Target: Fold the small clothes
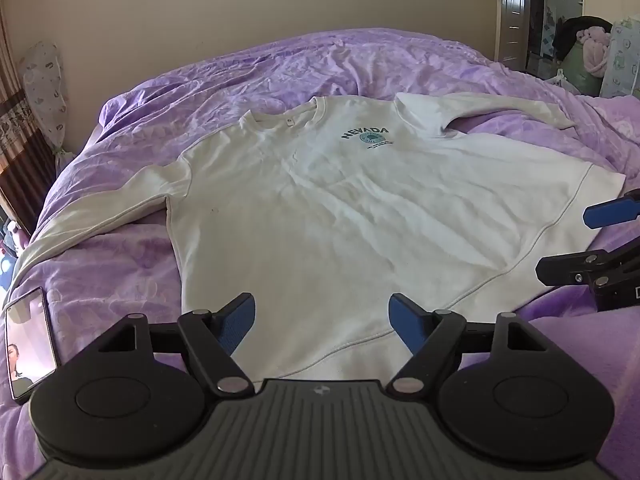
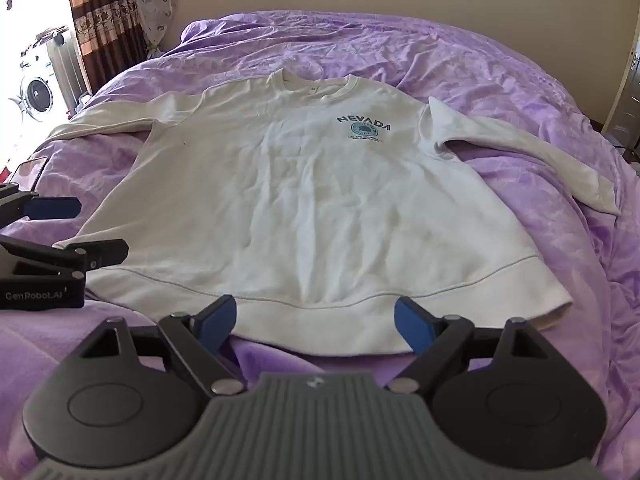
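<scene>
A white long-sleeved sweatshirt (image 1: 340,208) with a "NEVADA" print lies flat, front up, on a purple bedspread (image 1: 240,68), both sleeves spread out to the sides. It also shows in the right wrist view (image 2: 312,200). My left gripper (image 1: 322,316) is open and empty, just above the hem near its left end. My right gripper (image 2: 315,320) is open and empty, just above the hem toward its right end. Each gripper shows at the edge of the other's view: the right one (image 1: 592,240), the left one (image 2: 80,228).
A phone (image 1: 30,344) with a lit screen lies on the bed left of the sweatshirt. A curtain (image 2: 104,12) and a washing machine (image 2: 36,92) stand beyond the bed's left side. Piled bags and a door (image 1: 516,8) are at the far right.
</scene>
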{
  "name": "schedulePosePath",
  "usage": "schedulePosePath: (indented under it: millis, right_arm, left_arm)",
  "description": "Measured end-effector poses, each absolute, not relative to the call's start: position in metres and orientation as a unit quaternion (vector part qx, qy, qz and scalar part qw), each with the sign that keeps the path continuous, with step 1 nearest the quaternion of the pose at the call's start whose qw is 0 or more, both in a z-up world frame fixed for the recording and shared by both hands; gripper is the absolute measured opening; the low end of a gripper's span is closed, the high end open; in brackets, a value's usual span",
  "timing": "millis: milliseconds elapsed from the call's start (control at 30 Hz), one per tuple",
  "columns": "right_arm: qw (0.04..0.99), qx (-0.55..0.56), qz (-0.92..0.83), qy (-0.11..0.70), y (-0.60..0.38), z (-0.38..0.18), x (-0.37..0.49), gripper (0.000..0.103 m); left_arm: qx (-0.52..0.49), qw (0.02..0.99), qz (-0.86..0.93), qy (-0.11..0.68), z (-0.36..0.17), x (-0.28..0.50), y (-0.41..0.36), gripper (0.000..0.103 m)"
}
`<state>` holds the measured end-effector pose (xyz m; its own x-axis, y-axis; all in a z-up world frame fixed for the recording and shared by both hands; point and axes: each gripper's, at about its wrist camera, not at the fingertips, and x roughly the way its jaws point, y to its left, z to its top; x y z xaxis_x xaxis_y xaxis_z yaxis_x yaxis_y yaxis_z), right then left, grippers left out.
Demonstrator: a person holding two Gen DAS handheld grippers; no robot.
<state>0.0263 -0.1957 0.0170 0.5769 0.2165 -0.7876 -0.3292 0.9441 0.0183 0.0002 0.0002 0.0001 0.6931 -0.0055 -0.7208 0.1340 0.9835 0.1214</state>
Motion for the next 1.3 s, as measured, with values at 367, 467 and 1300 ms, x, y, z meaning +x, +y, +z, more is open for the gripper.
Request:
schedulePosePath:
  millis: [367, 467, 1300]
  right_arm:
    - [0.886, -0.065, 0.154, 0.433, -0.1959, 0.0165, 0.0262, 0.082]
    - [0.885, -0.065, 0.154, 0.434, -0.1955, 0.0165, 0.0260, 0.082]
    - [0.884, -0.063, 0.155, 0.437, -0.1960, 0.0147, 0.0267, 0.082]
  left_arm:
    - [0.087, 0.917, -0.036, 0.387, 0.0000, 0.0000, 0.0000, 0.089]
    - [0.087, 0.917, -0.036, 0.387, 0.0000, 0.0000, 0.0000, 0.089]
    - [0.088, 0.917, -0.036, 0.388, -0.0001, 0.0000, -0.0001, 0.089]
